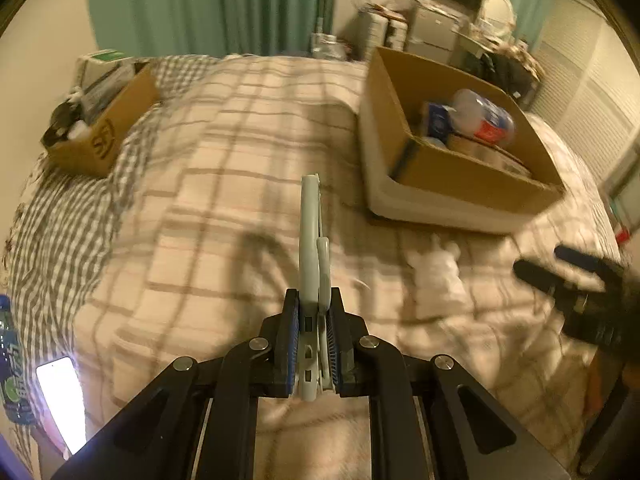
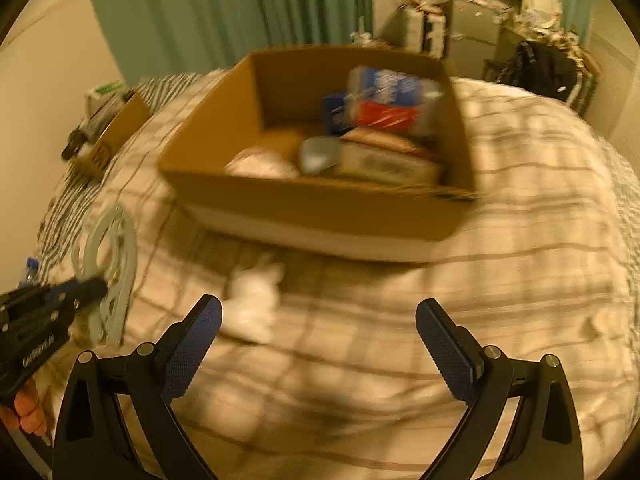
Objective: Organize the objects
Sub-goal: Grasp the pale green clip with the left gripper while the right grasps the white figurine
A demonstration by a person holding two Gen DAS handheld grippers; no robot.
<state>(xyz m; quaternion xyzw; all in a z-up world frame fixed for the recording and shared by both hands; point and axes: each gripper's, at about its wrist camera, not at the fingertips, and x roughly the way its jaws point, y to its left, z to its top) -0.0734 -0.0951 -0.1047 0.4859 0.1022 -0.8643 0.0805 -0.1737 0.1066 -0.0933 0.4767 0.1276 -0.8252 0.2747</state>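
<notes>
My left gripper (image 1: 313, 300) is shut on a pale grey-white plastic hanger-like ring (image 1: 310, 240), held edge-on above the plaid bed; it shows as a round frame in the right wrist view (image 2: 110, 268), with the left gripper (image 2: 96, 286) beside it. My right gripper (image 2: 318, 312) is open and empty above the bed, and shows at the right edge of the left wrist view (image 1: 540, 264). A white crumpled cloth (image 2: 254, 300) lies on the blanket just ahead of it, also in the left wrist view (image 1: 440, 276). A large cardboard box (image 2: 320, 204) holding packages stands beyond.
A second, smaller cardboard box (image 1: 100, 136) full of items sits at the bed's far left. A lit phone (image 1: 62, 400) and a green bottle (image 1: 12, 364) lie at the left edge. Curtains (image 1: 208, 4), shelves and clutter stand behind the bed.
</notes>
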